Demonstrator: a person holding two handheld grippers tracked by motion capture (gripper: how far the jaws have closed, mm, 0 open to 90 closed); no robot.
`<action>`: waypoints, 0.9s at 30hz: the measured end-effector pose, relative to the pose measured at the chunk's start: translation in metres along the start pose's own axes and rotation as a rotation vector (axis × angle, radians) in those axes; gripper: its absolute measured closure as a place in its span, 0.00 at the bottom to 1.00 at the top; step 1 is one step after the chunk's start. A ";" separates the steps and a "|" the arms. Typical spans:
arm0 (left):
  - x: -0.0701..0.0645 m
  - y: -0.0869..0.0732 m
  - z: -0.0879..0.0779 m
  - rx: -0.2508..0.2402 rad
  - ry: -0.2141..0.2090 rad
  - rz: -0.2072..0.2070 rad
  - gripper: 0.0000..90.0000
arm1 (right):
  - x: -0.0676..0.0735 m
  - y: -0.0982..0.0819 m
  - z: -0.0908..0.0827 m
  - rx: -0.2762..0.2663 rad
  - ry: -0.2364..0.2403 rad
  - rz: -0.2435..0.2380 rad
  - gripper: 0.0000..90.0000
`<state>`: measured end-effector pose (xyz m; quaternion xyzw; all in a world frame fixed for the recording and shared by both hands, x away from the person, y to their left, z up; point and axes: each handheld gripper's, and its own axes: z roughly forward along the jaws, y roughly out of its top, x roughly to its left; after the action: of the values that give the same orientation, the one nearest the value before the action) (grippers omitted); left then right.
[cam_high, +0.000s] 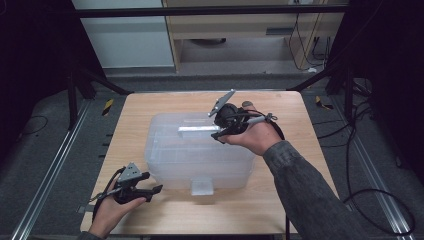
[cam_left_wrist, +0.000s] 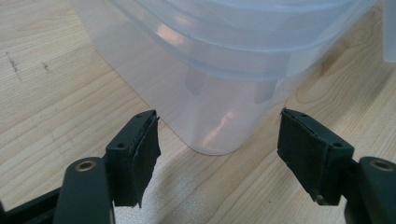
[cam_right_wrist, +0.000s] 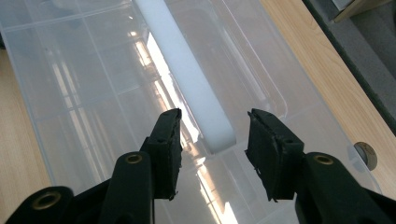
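Over handle (cam_right_wrist: 187, 70), hand-held gripper (cam_right_wrist: 212, 140) seemingly half-open

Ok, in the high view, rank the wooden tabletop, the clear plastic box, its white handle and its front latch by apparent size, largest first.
1. wooden tabletop
2. clear plastic box
3. white handle and front latch: they look much alike, and the right hand-held gripper may cover the handle's end, so I won't rank them.
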<state>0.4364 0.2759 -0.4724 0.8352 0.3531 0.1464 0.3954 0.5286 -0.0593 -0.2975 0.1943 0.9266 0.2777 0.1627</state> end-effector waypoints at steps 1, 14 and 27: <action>0.000 0.000 0.000 -0.003 0.002 -0.001 0.32 | 0.000 0.001 0.003 0.002 0.000 0.003 0.62; 0.001 0.000 -0.001 0.002 0.008 0.001 0.34 | 0.001 0.005 0.008 0.013 0.014 -0.019 0.71; 0.000 0.001 -0.001 0.004 0.006 0.000 0.35 | 0.002 0.013 0.008 0.039 0.016 -0.053 0.77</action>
<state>0.4364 0.2765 -0.4713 0.8356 0.3543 0.1481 0.3928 0.5333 -0.0446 -0.2966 0.1705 0.9380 0.2565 0.1589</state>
